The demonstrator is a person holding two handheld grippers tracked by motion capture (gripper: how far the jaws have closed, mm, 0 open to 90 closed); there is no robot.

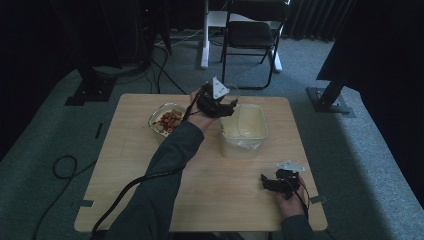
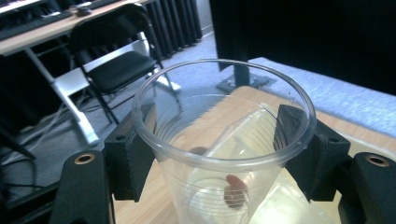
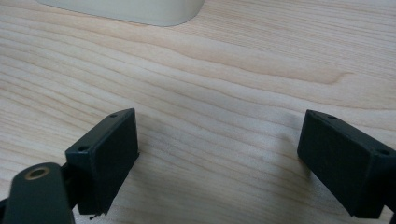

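The left gripper (image 1: 226, 104) pinches a clear plastic cup (image 2: 219, 140) just under its rim, lifted near the table's (image 1: 125, 165) far edge, between the bowl of reddish pieces (image 1: 167, 120) and the pale tub (image 1: 244, 131). One dark red piece (image 2: 235, 190) lies in the cup's bottom. The thin, ribbed wall looks light, slick and easily crushed, so a gentle hold below the stiffer rim seems best. The right gripper (image 1: 274, 183) rests near the table's near right corner, jaws spread and empty.
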